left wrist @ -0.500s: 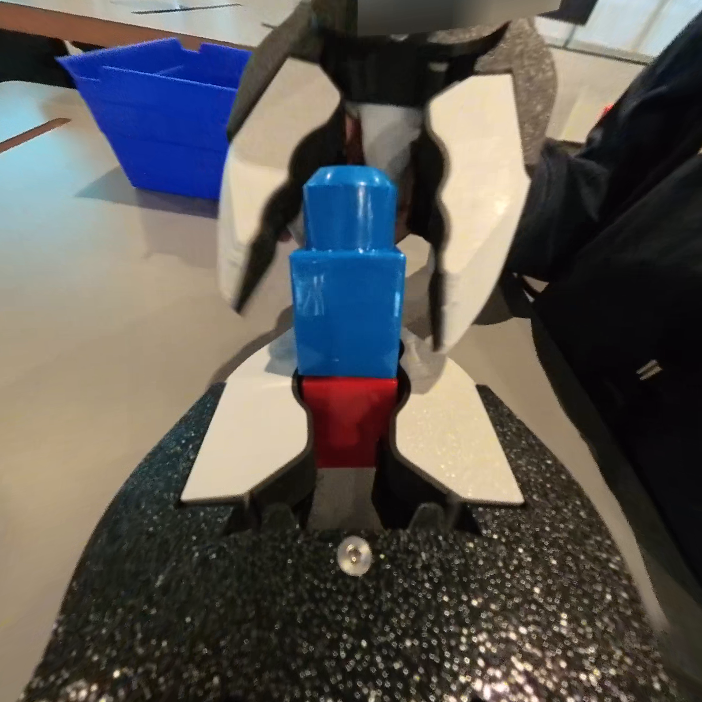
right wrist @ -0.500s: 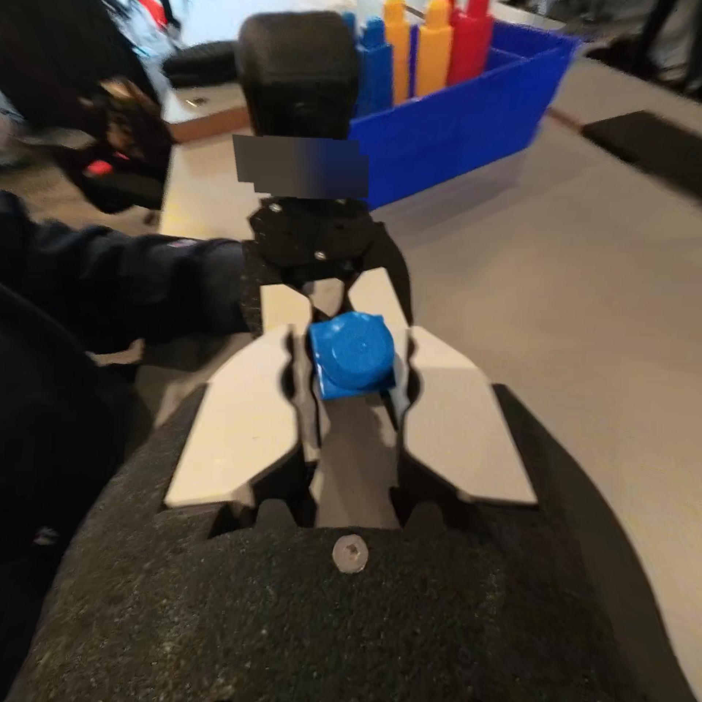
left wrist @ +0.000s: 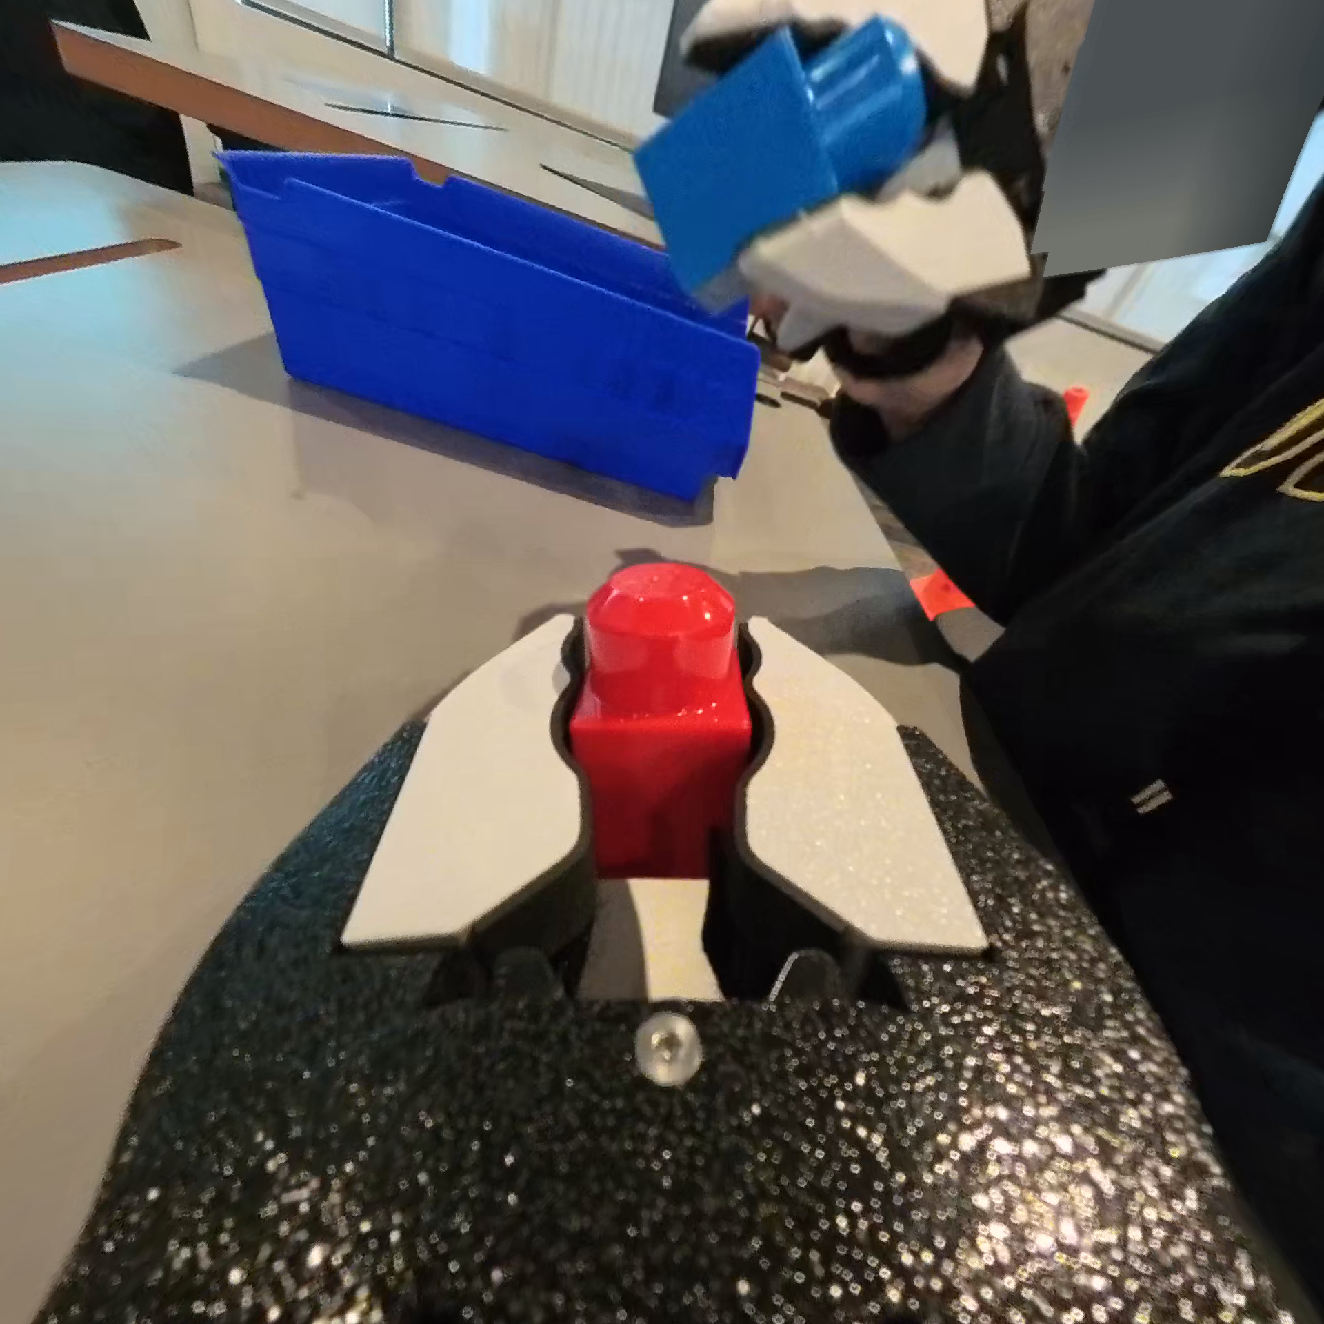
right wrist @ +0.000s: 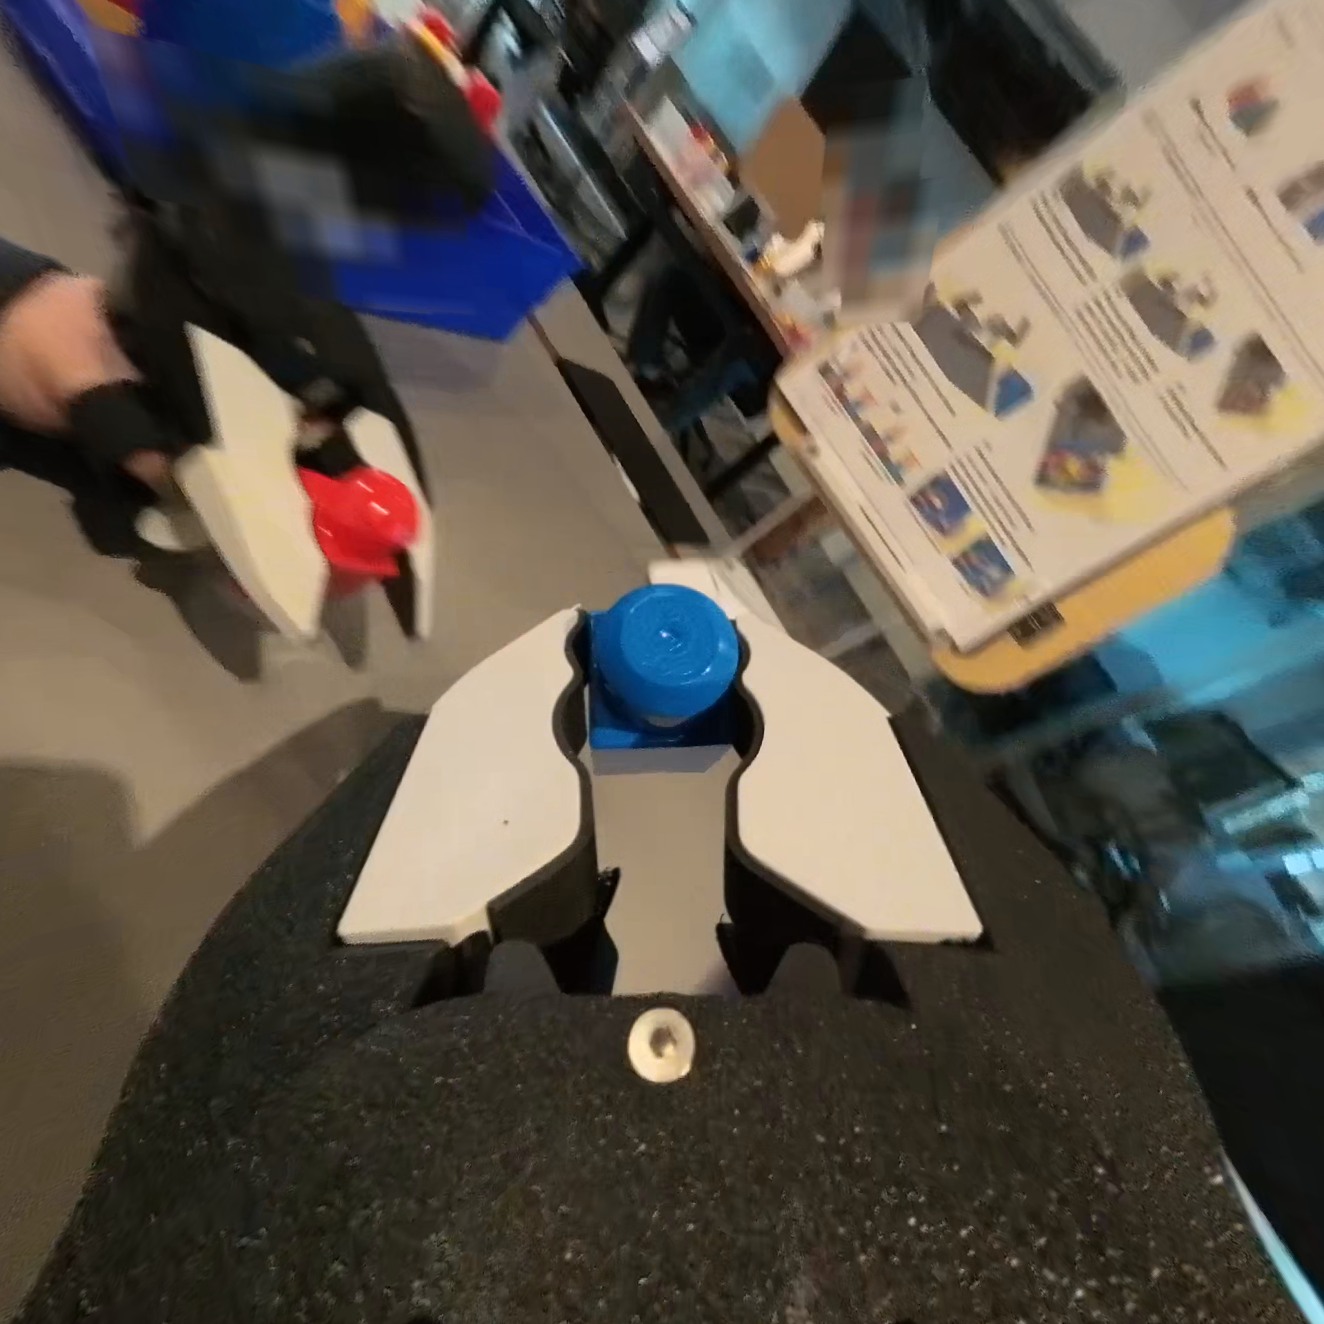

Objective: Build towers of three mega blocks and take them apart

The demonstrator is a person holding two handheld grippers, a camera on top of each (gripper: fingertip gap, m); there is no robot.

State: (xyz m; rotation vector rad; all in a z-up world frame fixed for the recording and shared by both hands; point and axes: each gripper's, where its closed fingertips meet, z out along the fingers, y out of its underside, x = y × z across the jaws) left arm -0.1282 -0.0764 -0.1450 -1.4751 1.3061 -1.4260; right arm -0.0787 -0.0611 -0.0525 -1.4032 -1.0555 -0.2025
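My left gripper (left wrist: 660,648) is shut on a red mega block (left wrist: 659,723), held above the grey table with its stud pointing forward. My right gripper (right wrist: 659,648) is shut on a blue mega block (right wrist: 663,680). In the left wrist view the right gripper (left wrist: 845,172) shows at the top right, lifted and tilted, with the blue block (left wrist: 759,150) in it. In the right wrist view the left gripper (right wrist: 337,544) shows at the left with the red block (right wrist: 362,519). The two blocks are apart.
A blue plastic bin (left wrist: 494,322) stands on the grey table (left wrist: 179,573) behind the left gripper; it also shows blurred in the right wrist view (right wrist: 444,265). A person's dark sleeve (left wrist: 1146,573) fills the right side. An illustrated instruction board (right wrist: 1075,372) stands at the right.
The blue block has come off the red block. My right gripper has lifted it up and to the right and tilted it. The left gripper still holds the red block.
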